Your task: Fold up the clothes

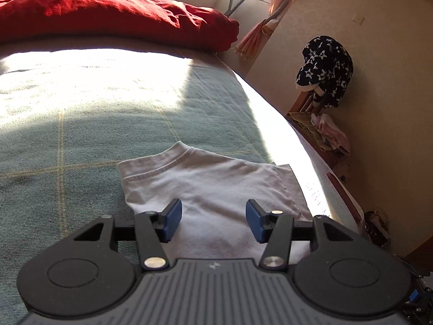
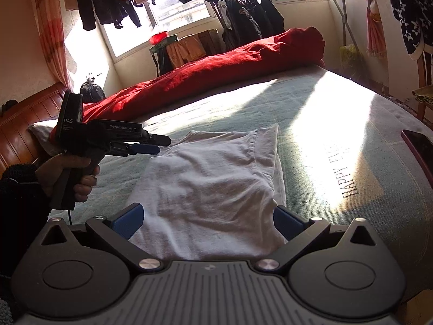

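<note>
White shirt [image 2: 213, 187] lies folded on the green bedspread [image 2: 311, 124], collar end at the far side. Right gripper [image 2: 207, 223] sits at its near edge, jaws wide apart, cloth spread between the blue pads but not pinched. Left gripper [image 1: 213, 223] hovers over the shirt's left side, jaws apart, nothing held. Red quilt [image 2: 216, 73] bunched along the far side; a phone [image 2: 420, 146] at right.

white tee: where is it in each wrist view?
Left wrist: white tee lower centre, just beyond the left gripper, collar toward upper left.
Right wrist: tee centre, stretching up from the right gripper.
Shared landmark: red duvet across the bed's far side.
</note>
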A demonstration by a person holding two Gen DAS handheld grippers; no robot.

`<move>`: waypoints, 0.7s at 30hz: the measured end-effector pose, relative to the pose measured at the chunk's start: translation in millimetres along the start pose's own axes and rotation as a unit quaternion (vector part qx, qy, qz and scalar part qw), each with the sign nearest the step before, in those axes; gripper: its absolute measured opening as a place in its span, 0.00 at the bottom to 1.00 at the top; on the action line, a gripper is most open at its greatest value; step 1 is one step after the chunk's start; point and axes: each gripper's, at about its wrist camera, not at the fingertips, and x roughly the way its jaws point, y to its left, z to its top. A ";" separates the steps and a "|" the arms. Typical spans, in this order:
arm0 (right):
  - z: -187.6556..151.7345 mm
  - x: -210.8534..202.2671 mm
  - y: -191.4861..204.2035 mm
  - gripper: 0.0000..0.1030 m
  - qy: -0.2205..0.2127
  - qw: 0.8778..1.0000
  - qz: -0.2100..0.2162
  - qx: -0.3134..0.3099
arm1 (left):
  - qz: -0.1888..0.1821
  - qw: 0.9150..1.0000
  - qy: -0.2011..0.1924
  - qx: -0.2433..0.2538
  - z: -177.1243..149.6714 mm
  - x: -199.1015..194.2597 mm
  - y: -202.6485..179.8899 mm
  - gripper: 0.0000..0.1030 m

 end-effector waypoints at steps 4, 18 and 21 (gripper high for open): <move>7.9 11.2 7.7 1.00 0.002 1.000 0.008 -0.012 | 0.005 1.000 0.014 0.027 -17.0 4.8 -0.1 0.56; 20.2 41.8 4.6 1.00 0.024 0.999 0.010 -0.019 | 0.039 0.997 0.045 0.041 -22.6 5.4 -27.0 0.68; 20.8 53.9 0.7 1.00 0.039 0.999 0.004 -0.007 | 0.042 0.998 0.039 0.041 -25.7 2.9 -27.1 0.69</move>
